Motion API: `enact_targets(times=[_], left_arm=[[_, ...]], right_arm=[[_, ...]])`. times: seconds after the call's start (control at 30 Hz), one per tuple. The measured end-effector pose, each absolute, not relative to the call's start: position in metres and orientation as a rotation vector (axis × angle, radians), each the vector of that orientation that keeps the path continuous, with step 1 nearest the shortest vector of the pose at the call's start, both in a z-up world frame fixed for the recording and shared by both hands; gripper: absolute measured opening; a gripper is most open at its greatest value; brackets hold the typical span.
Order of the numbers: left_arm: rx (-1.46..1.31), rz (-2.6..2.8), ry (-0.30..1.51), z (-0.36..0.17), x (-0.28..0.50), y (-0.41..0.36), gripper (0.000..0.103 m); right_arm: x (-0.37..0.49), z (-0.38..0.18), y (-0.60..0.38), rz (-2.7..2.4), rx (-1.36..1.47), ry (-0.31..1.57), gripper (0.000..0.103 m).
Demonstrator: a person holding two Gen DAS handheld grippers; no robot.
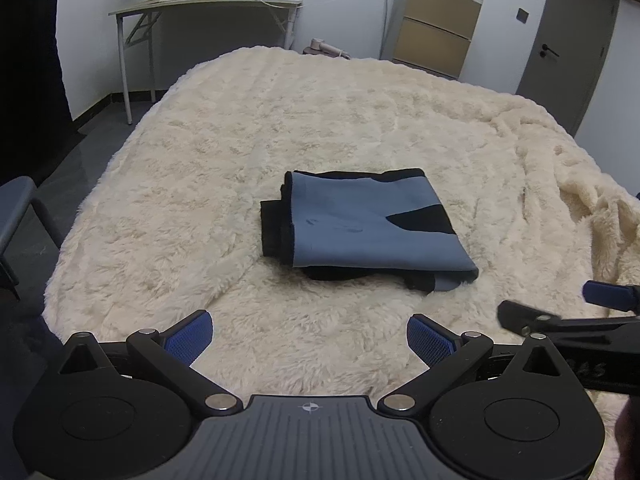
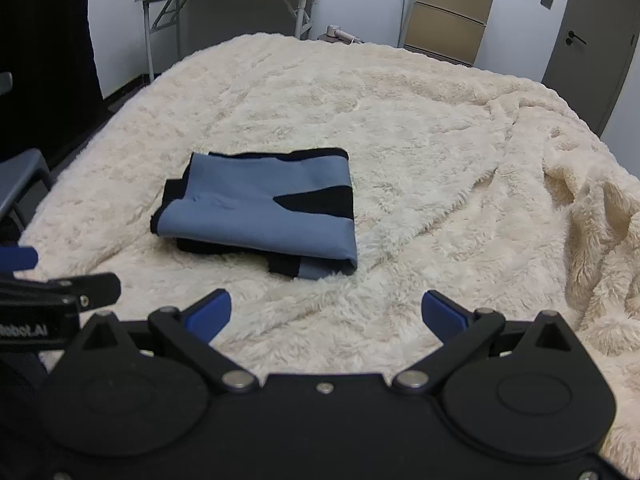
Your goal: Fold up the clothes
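A blue-grey and black garment (image 1: 368,228) lies folded into a compact rectangle in the middle of a cream fluffy blanket (image 1: 280,120); in the right wrist view the same garment (image 2: 264,208) sits left of centre. My left gripper (image 1: 310,336) hovers open in front of it, well short of the cloth, with nothing between its blue pads. My right gripper (image 2: 326,314) is open too, empty, and a little nearer than the garment's front edge. Each gripper shows at the edge of the other's view: the right one (image 1: 568,308), the left one (image 2: 60,276).
The blanket (image 2: 440,140) bunches into thick folds at the right (image 2: 592,208). A folding table (image 1: 204,4) with a yellow box and a bottle stands at the back wall. A tan cabinet (image 1: 440,20) and a grey door (image 1: 568,40) are at the back right; a grey chair (image 1: 20,216) stands at the left.
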State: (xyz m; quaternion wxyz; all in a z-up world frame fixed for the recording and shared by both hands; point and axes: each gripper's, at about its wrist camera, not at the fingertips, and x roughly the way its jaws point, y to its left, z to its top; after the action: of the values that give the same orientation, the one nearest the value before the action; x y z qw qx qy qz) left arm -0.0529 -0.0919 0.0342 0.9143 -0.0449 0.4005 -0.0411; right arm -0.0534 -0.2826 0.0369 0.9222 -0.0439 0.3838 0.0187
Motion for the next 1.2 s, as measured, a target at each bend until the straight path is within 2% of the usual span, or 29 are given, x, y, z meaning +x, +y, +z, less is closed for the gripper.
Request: enact_targets(times=[1.2], left_arm=[[-0.102,-0.055,0.821,0.031,-0.050,-0.091,0.103]], right_arm=[[-0.052,0.043,-0.271,0.045,-0.071,0.788,0.103]])
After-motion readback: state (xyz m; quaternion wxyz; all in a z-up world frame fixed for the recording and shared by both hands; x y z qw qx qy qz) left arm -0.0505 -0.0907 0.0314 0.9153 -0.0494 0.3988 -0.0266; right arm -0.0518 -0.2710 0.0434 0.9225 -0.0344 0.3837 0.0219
